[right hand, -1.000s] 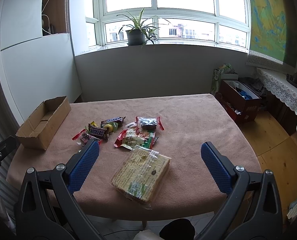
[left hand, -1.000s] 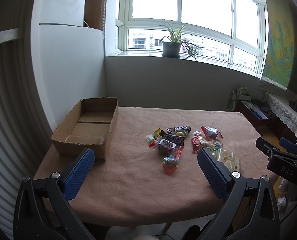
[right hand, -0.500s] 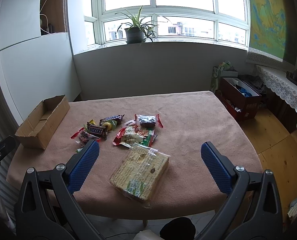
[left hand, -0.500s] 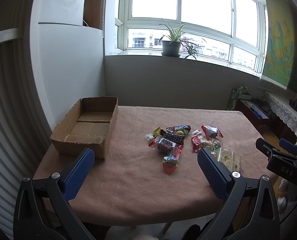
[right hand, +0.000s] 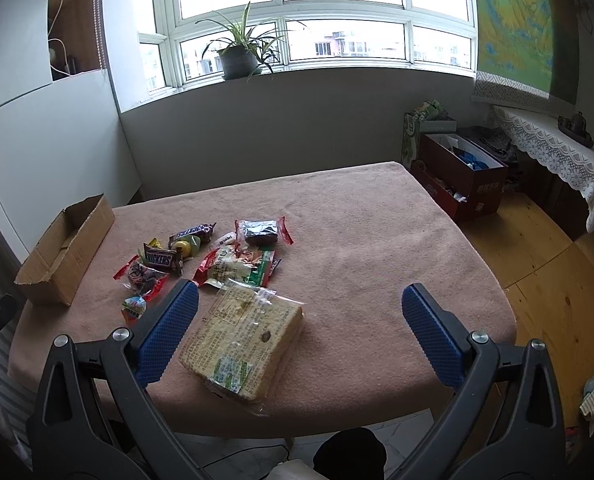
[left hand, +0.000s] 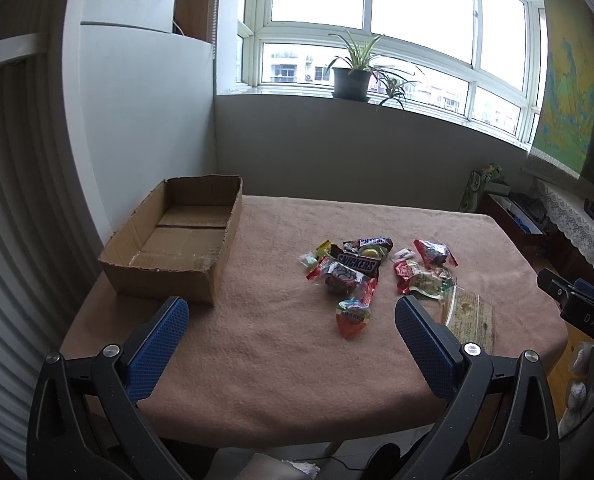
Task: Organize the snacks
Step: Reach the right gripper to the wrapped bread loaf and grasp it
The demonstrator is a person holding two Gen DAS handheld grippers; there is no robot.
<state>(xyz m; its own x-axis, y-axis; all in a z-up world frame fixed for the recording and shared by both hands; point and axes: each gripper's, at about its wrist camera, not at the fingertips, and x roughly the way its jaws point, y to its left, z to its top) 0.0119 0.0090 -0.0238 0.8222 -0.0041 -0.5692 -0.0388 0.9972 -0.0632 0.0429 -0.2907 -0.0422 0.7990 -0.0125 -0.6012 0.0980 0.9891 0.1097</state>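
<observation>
Clear-wrapped cracker pack [right hand: 243,342]: lay lower centre of the right wrist view, on the pink cloth-covered table [right hand: 361,240], long axis running toward upper left.
Right gripper [right hand: 297,322]: nearer, fingers spread wide, holding nothing; pack just inside its left finger.
Left gripper [left hand: 291,334]: likewise wide, empty.
Brown cardboard box [left hand: 177,240]: left of frame, well apart.
</observation>
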